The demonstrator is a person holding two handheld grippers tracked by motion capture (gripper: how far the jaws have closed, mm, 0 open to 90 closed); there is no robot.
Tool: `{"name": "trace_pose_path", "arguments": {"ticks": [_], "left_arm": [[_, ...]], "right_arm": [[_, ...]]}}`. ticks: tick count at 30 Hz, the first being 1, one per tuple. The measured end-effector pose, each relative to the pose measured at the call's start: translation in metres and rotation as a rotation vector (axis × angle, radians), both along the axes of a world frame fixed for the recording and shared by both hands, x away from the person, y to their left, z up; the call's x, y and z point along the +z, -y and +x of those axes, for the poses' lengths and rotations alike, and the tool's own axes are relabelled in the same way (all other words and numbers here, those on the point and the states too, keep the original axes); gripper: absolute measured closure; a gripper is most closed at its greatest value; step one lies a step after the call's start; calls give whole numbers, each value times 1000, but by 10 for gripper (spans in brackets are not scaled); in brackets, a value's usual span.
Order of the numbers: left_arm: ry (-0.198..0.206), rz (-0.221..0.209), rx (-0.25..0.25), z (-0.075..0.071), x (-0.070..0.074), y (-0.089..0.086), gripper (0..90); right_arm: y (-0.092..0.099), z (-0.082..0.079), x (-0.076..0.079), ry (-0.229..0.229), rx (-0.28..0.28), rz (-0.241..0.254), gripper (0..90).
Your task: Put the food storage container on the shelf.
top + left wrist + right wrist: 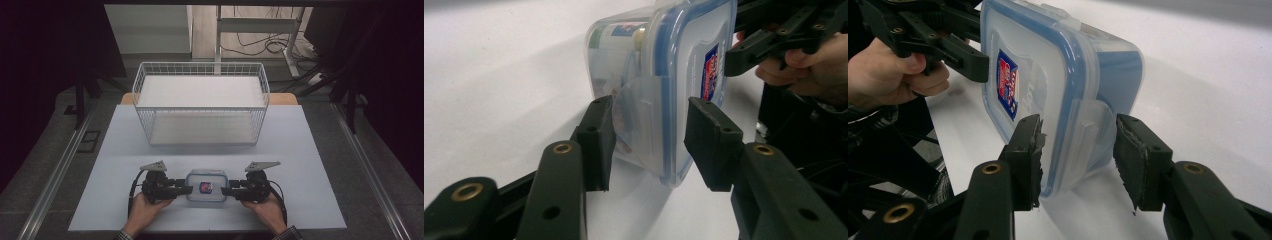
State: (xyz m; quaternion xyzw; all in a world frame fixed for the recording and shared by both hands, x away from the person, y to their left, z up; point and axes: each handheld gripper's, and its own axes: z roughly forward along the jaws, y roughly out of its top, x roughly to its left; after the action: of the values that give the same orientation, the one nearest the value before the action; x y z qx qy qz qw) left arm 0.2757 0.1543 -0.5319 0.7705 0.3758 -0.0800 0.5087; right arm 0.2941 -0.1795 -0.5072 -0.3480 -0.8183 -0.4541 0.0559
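Left tongs (189, 189): set at the left end of the container (206, 185), jaws straddling that end's clip flap. In the left gripper view one pad (596, 142) lies against the flap side and the other pad (711, 142) stands just off the lid, so contact is partial and the jaws are not clamped.

Right tongs (225, 190): mirror position at the right end. In the right gripper view one pad (1028, 160) sits at the lid rim, while the other pad (1138, 160) stands clear of the flap, with a gap showing. Open around the end.

Container: clear plastic box with a blue-sealed snap lid and a small printed label, lying flat on the worktop (125, 150) near its front edge, between the two hands.

Handling, as judged: rigid walls, smooth and likely slippery under the pads; probably light, with contents that may shift. The hinged flaps give under pressure. The best hold looks to be across lid and base at each short end, squeezing evenly from both sides.

Views compared: the high view gives the layout and the white wire basket (200, 102) standing behind, well apart. The left gripper view shows packets (621, 37) through the wall, type unclear. The gripper views show the pad gaps, which the high view cannot resolve.
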Motion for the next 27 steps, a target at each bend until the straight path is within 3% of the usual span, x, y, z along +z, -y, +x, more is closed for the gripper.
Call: {"name": "trace_pose_path", "arguments": {"ticks": [2,3,4,5,6,8,12,18,21,27], "left_arm": [[-5,-10,4,0,0,0,557],[-6,-48,7,1,3,-3,560],[-6,-48,7,1,3,-3,566],[-3,-84,8,2,7,-7,569],[-3,-84,8,2,7,-7,570],[3,-101,0,3,11,-10,570],[13,-104,-2,4,21,-13,585],[28,-105,-7,10,32,-12,587],[42,-99,-12,15,44,-8,589],[53,-110,-1,25,62,-9,588]], "right_arm": [[0,0,0,-1,-1,1,549],[1,0,2,5,0,16,554],[1,0,2,5,0,16,554],[3,1,5,1,-2,49,560],[3,1,5,1,-2,49,560],[6,2,10,6,-2,97,579],[6,5,17,5,4,129,579],[6,10,29,21,4,128,578],[10,17,41,38,-11,150,575],[10,30,62,50,-6,148,574]]}}
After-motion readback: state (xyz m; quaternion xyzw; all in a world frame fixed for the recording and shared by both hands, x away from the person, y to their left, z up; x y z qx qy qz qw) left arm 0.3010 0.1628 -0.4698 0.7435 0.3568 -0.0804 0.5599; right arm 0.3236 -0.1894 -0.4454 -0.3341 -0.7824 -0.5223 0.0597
